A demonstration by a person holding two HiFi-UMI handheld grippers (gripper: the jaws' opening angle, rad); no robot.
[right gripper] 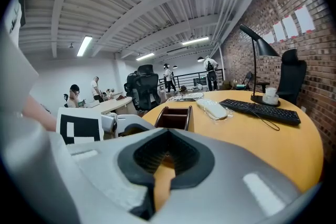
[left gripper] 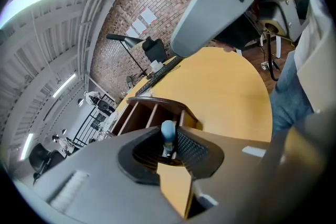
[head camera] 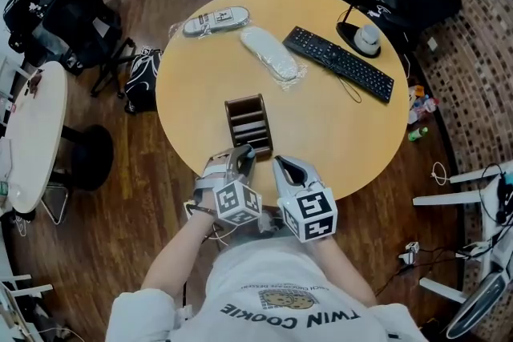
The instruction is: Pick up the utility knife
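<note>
A dark wooden organizer box with several slots stands on the round wooden table, close to its near edge. My left gripper reaches down into the box's near end. In the left gripper view the blue end of the utility knife stands upright between the ribbed pads, and the left gripper is shut on it, with the box just behind. The rest of the knife is hidden. My right gripper hovers just right of the box, shut and holding nothing; its own view shows the box ahead of the jaws.
A black keyboard and a lamp base lie at the table's far right. Two white wrapped items rest at the far side. Office chairs and a black bag stand on the floor to the left.
</note>
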